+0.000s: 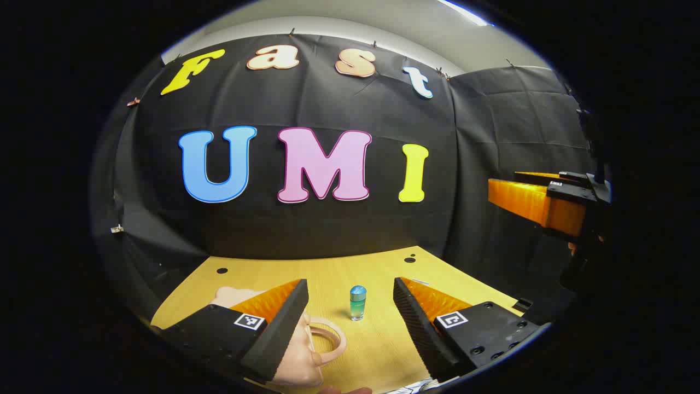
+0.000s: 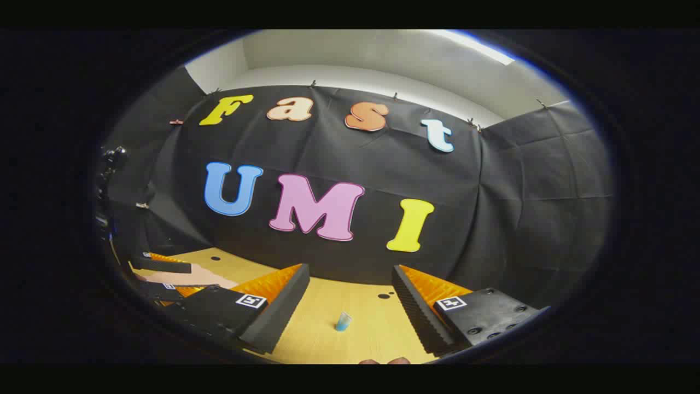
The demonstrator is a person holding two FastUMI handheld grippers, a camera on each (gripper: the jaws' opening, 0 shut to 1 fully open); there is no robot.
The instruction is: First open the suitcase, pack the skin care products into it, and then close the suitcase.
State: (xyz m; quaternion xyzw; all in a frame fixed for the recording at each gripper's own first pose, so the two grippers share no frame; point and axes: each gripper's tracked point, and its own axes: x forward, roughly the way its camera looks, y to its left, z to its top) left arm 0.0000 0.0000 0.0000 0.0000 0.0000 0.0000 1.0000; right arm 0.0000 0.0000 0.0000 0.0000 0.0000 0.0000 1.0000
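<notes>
Hovering above the wooden table point(image 1: 377, 350), the left gripper point(image 1: 350, 312) has its fingers spread wide with nothing between them. Straight ahead of it, framed by the gap, a small blue-green bottle point(image 1: 357, 302) stands upright on the table, apart from both fingers. Just to the left of the bottle lies the pale pink suitcase point(image 1: 298, 355), its looped handle point(image 1: 328, 336) turned toward the bottle; whether its lid is up cannot be told. The right gripper point(image 2: 350, 306) is likewise spread and empty, with the same bottle point(image 2: 343, 321) ahead of it.

Judging from this, the opening step is probably the one in hand. Doing it well likely means taking the suitcase by its edge or handle rather than its soft body, and keeping clear of the bottle, which looks easy to tip.
</notes>
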